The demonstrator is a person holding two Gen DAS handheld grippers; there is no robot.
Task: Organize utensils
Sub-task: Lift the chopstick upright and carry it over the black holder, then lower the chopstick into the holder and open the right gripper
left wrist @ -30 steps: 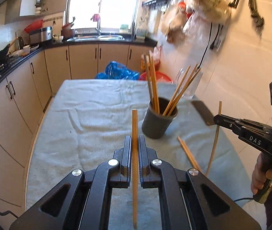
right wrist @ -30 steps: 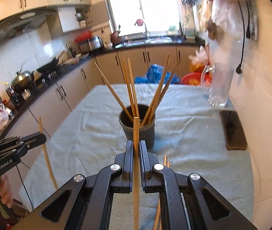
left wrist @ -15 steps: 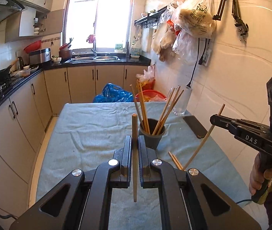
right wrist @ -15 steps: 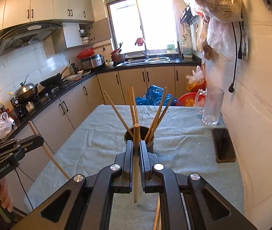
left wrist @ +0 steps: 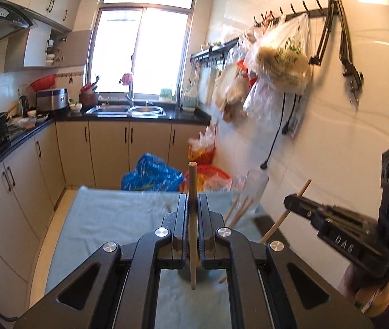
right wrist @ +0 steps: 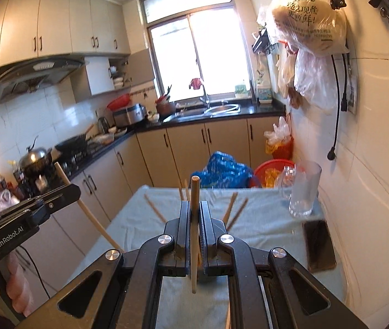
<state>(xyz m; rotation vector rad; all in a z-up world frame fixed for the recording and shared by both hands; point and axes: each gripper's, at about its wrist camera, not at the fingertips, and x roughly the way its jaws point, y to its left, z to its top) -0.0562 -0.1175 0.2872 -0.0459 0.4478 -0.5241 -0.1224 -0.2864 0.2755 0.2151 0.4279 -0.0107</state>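
Chopsticks are what the task concerns, and one wooden chopstick (left wrist: 192, 219) is seen in the left wrist view, pinched upright between the two jaws of the left gripper (left wrist: 192, 213). The jaws are pressed against the stick from both sides. Its round top end stands above the jaws, and its lower end hangs below them, over the blue-grey cloth (left wrist: 117, 219) that covers the table. Just beyond the jaws and a little to their right, the tips of several other chopsticks (left wrist: 239, 207) are seen; what they stand in is hidden behind the gripper. To the right of the jaws, the right gripper (left wrist: 290, 203) is held by a hand (left wrist: 359, 288), and a second chopstick (left wrist: 286, 215) is pinched in it, tilted with the top end to the right.

In the right wrist view, this second chopstick (right wrist: 194, 233) is held nearly upright between the closed jaws of the right gripper (right wrist: 194, 213), with its top above the jaws and its lower end below them, over the cloth (right wrist: 263, 227). Beyond the jaws, chopstick tips (right wrist: 234, 211) spread out to both sides; their holder is not visible. To the right of the jaws, a clear glass jug (right wrist: 304, 189) stands on the cloth, and a dark phone (right wrist: 319, 245) lies just in front of it. To the left of the jaws, the left gripper (right wrist: 75, 190) is seen with its chopstick (right wrist: 90, 212) clamped and slanted, the lower end pointing toward the table edge.
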